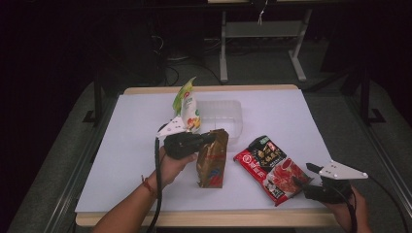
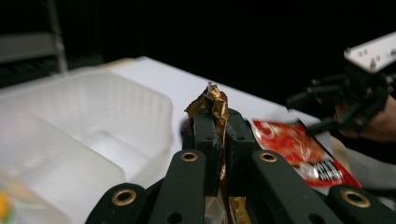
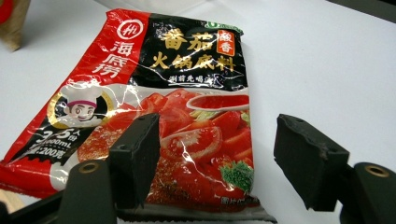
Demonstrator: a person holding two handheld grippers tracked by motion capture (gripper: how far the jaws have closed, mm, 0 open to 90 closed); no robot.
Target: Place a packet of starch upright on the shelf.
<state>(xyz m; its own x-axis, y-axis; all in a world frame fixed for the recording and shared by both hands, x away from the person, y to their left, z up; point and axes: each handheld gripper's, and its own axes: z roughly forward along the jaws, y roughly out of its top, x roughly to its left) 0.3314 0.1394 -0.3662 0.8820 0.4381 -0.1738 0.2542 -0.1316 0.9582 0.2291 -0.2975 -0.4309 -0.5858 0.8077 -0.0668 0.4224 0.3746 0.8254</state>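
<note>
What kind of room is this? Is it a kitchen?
Probably not a kitchen: more likely a lab or workshop. A white table stands in a dark room with cables on the floor and a desk frame behind. Snack packets are just practice items.

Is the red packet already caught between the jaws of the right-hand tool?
No: in the right gripper view the right gripper stands with its jaws wide apart, and the red packet lies flat on the white table.

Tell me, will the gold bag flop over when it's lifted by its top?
Probably it dangles rather than flops: the left gripper pinches the gold bag by its crumpled top edge, so the foil looks thin and bendy. It hangs fairly straight below the jaws, so it likely has some weight inside. Shiny foil may be slippery.
</note>
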